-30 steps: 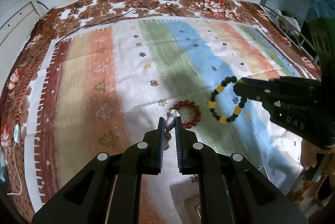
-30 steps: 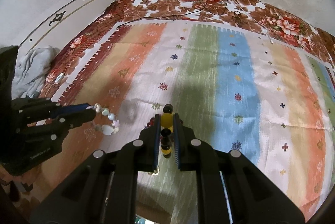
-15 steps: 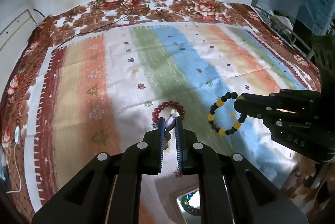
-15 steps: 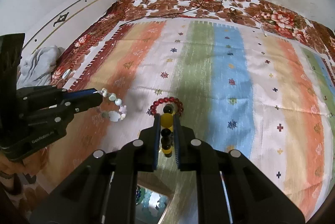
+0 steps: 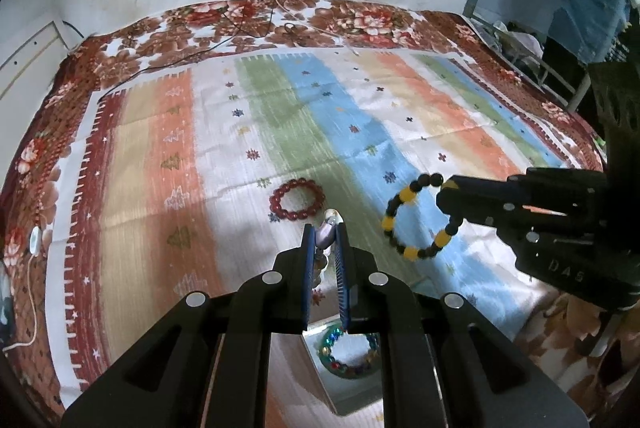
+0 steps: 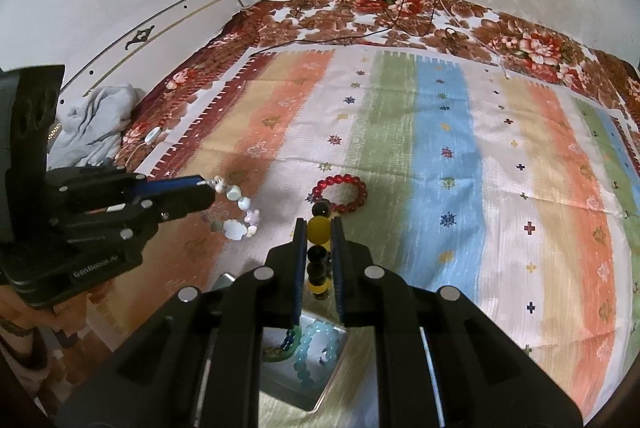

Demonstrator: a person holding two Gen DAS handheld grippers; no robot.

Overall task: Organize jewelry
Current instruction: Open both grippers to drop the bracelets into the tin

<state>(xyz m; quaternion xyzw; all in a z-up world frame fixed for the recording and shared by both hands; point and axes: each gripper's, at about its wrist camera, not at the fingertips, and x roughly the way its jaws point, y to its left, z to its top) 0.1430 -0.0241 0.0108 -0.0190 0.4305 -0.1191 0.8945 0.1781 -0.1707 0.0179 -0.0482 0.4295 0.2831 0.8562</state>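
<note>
My left gripper (image 5: 326, 228) is shut on a pale shell-bead bracelet (image 6: 238, 214) and holds it above the cloth; in its own view only a few beads (image 5: 326, 233) show between the fingers. My right gripper (image 6: 319, 224) is shut on a black-and-yellow bead bracelet (image 5: 416, 216), also lifted, which shows between its fingers (image 6: 319, 230). A red bead bracelet (image 5: 297, 198) lies on the striped cloth just ahead of both grippers (image 6: 342, 193). An open tray (image 5: 352, 380) under the grippers holds a green multicoloured bracelet (image 5: 348, 354) and a light blue one (image 6: 314, 352).
A striped cloth (image 5: 280, 132) covers a floral bedspread (image 5: 240, 24). Cables (image 5: 256, 8) run from a wall socket across the far edge. A grey garment (image 6: 92, 124) lies left of the bed. A white cable (image 5: 34, 240) lies on the left border.
Both grippers have pulled back toward the near edge with their bracelets. The tray with bracelets has come into view beneath them. The red bracelet stays on the cloth.
</note>
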